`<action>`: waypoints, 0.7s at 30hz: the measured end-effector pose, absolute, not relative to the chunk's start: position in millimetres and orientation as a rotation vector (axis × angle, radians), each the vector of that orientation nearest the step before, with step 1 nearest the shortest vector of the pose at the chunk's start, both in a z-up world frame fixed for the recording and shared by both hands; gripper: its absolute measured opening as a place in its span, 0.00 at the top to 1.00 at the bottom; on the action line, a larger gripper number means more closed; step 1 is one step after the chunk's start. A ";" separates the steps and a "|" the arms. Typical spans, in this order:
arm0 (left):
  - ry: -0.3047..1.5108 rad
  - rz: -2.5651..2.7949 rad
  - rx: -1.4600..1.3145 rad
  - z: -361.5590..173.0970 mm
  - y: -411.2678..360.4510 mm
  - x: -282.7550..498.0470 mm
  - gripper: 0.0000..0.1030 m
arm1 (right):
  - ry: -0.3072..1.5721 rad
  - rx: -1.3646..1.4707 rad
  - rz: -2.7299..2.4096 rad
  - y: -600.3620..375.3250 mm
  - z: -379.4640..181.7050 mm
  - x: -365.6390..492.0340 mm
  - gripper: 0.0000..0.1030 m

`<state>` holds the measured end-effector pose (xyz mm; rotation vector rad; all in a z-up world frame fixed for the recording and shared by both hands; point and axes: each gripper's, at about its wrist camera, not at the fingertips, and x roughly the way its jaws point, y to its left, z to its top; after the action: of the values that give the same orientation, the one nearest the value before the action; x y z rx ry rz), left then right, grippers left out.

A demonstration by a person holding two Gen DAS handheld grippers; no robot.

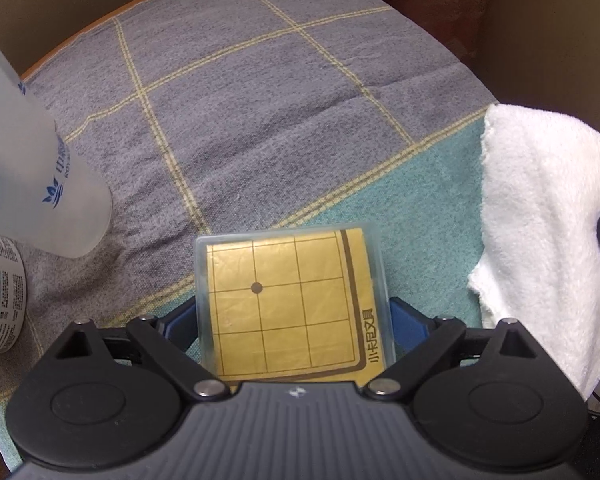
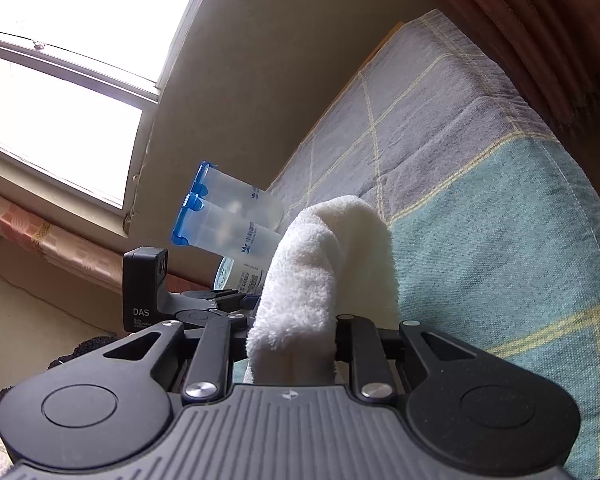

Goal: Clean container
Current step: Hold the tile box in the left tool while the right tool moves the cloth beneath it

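Left tongs (image 1: 292,316) clamp the flat plastic container (image 1: 290,304); right tongs (image 2: 290,344) pinch the white towel (image 2: 324,264), held apart, so wiping seemingly remains

My clear glossy plastic container (image 1: 292,304); fluffy white terry cloth (image 1: 540,216); coarse woven matt tablecloth (image 1: 260,100); frosted plastic bottles (image 2: 240,220).

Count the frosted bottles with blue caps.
2. They stand side by side at the left of the cloth-covered surface, one bottle nearer the left gripper, the other bottle behind it. More may be hidden.
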<state>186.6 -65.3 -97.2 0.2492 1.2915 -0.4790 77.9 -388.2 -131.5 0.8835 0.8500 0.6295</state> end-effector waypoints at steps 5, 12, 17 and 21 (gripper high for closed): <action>1.292 -0.428 0.277 -99.5 -74.5 188.3 0.08 | 0.851 0.879 0.630 -386.2 -130.5 77.7 0.76; 1.289 -0.383 0.244 -99.4 -75.1 188.8 0.09 | 0.848 0.882 0.627 -388.7 -132.0 77.1 0.76; 1.286 -0.385 0.232 -96.1 -73.9 192.5 0.10 | 0.848 0.882 0.637 -387.4 -133.3 76.6 0.76; 1.270 -0.398 0.212 -85.9 -72.2 196.4 0.10 | 0.848 0.884 0.641 -386.8 -135.7 76.1 0.76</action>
<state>196.3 -72.2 -85.9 0.2120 1.2698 -0.3984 76.1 -386.8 -135.7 0.8838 0.8483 0.6413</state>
